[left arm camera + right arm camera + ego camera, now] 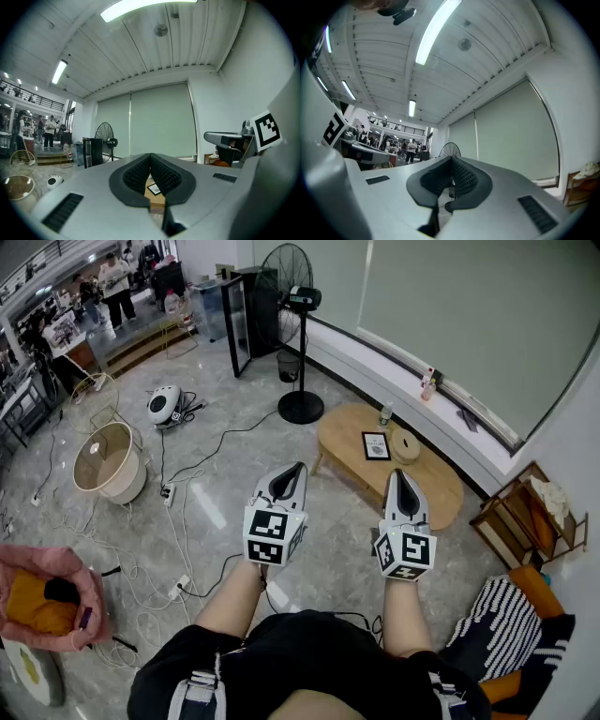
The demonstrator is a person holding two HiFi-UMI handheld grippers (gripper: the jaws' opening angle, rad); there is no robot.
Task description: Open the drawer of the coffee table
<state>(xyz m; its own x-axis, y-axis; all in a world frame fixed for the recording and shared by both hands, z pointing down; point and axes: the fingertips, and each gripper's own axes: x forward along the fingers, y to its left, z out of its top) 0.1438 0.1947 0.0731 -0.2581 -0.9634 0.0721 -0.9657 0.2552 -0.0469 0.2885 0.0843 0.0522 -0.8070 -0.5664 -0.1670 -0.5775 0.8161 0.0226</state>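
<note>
On the grey floor (225, 517) stands a coffee table (343, 435).

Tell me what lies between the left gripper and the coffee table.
Only bare floor separates the left gripper from the coffee table, shown in the head view.

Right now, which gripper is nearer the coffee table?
The right gripper: in the head view its tip overlaps the near edge of the table; the left gripper shows over floor.
</note>
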